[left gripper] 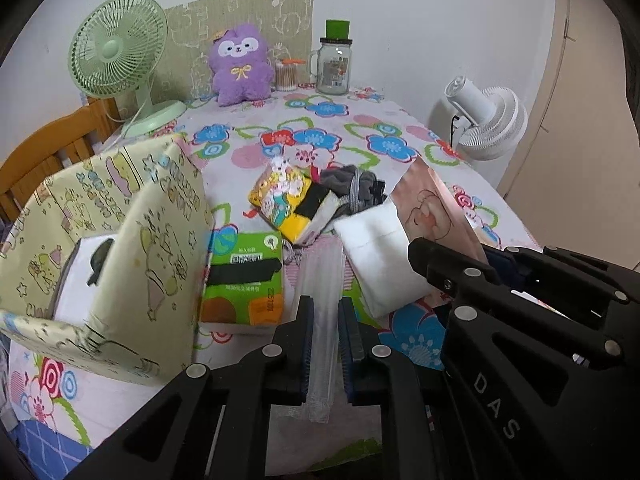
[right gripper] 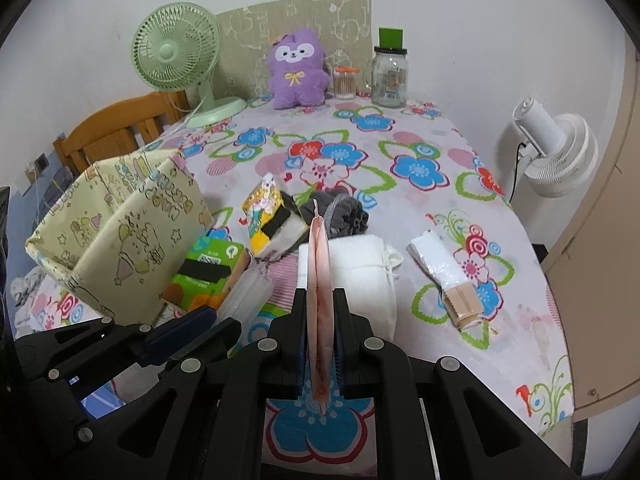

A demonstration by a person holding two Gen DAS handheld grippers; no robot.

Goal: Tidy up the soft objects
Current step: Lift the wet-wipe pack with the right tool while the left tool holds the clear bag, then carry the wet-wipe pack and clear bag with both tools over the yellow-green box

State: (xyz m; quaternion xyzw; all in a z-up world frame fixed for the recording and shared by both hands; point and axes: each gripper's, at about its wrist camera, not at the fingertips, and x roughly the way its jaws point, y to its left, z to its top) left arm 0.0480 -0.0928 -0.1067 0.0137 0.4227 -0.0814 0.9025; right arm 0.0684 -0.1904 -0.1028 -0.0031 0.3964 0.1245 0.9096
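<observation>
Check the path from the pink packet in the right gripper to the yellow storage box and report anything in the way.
The right gripper holds the pink packet upright. Toward the yellow storage box sit the left gripper with its clear packet and the green tissue pack; above them nothing visible blocks.

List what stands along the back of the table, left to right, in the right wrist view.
Mint green desk fan → purple plush toy → small clear jar of cotton swabs with an orange lid → glass mason jar with a green lid.
</observation>
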